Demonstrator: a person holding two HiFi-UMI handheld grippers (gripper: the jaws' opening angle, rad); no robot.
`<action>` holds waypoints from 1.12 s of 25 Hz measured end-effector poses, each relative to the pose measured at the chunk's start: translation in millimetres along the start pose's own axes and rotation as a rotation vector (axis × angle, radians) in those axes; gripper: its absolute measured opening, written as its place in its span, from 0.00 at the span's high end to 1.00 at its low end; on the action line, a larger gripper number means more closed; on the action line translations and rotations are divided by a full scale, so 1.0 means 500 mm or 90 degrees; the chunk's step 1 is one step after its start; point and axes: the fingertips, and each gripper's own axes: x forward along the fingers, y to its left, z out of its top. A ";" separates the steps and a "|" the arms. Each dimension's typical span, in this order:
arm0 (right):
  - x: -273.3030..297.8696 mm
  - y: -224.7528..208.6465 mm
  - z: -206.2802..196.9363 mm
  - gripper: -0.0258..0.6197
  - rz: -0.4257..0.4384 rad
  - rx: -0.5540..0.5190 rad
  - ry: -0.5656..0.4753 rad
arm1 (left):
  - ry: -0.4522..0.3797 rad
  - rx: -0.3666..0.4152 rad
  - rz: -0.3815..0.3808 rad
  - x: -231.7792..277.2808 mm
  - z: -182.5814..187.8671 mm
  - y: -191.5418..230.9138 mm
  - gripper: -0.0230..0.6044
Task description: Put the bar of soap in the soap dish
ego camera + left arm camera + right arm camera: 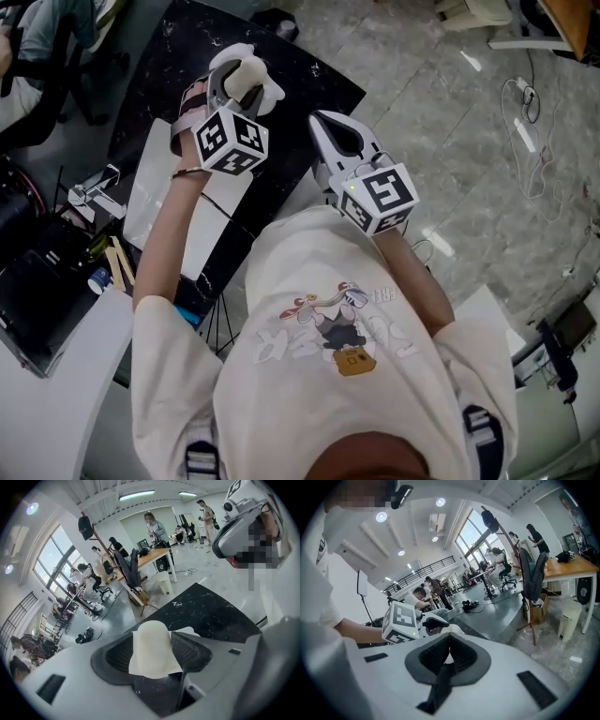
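The left tool [238, 79] clamps a pale cream, round-ended bar of soap [152, 645] between its dark ribbed pads, above the black speckled tabletop [213, 611]. The right tool [449, 654] is closed on nothing. This looks like the carrying step. A flat white piece [190, 631] just behind may be the dish. Next: lower the bar into it, then release.

Counting two grippers, left gripper [239, 70] and right gripper [323, 122]. Two marker cubes [232, 139] riding on them, one apiece. One bar of soap [151, 648] showing. One black tabletop [178, 66] showing.
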 end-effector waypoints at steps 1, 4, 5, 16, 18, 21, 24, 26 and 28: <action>-0.001 -0.001 -0.001 0.95 0.000 0.001 0.000 | -0.002 -0.005 -0.004 -0.004 0.001 -0.004 0.55; 0.009 -0.003 -0.009 0.95 0.002 -0.001 0.005 | -0.001 -0.033 -0.015 -0.012 -0.007 -0.013 0.55; 0.016 -0.004 -0.013 0.95 0.004 -0.003 0.009 | -0.002 -0.043 -0.015 -0.015 -0.011 -0.014 0.55; 0.108 -0.003 -0.017 0.95 0.047 -0.077 0.049 | -0.023 -0.072 -0.003 -0.044 -0.027 -0.013 0.55; 0.143 -0.010 -0.024 0.94 0.072 -0.134 0.074 | -0.026 -0.075 -0.003 -0.046 -0.032 -0.008 0.55; 0.193 -0.026 -0.038 0.86 0.111 -0.186 0.142 | -0.030 -0.071 -0.003 -0.048 -0.034 -0.004 0.55; 0.237 -0.038 -0.043 0.82 0.160 -0.014 0.204 | -0.036 -0.072 -0.005 -0.048 -0.040 -0.003 0.55; 0.262 -0.032 -0.043 0.76 0.201 0.130 0.233 | -0.039 -0.076 -0.007 -0.049 -0.046 -0.002 0.55; 0.281 -0.027 -0.047 0.67 0.217 0.203 0.263 | -0.043 -0.080 -0.010 -0.049 -0.048 -0.003 0.55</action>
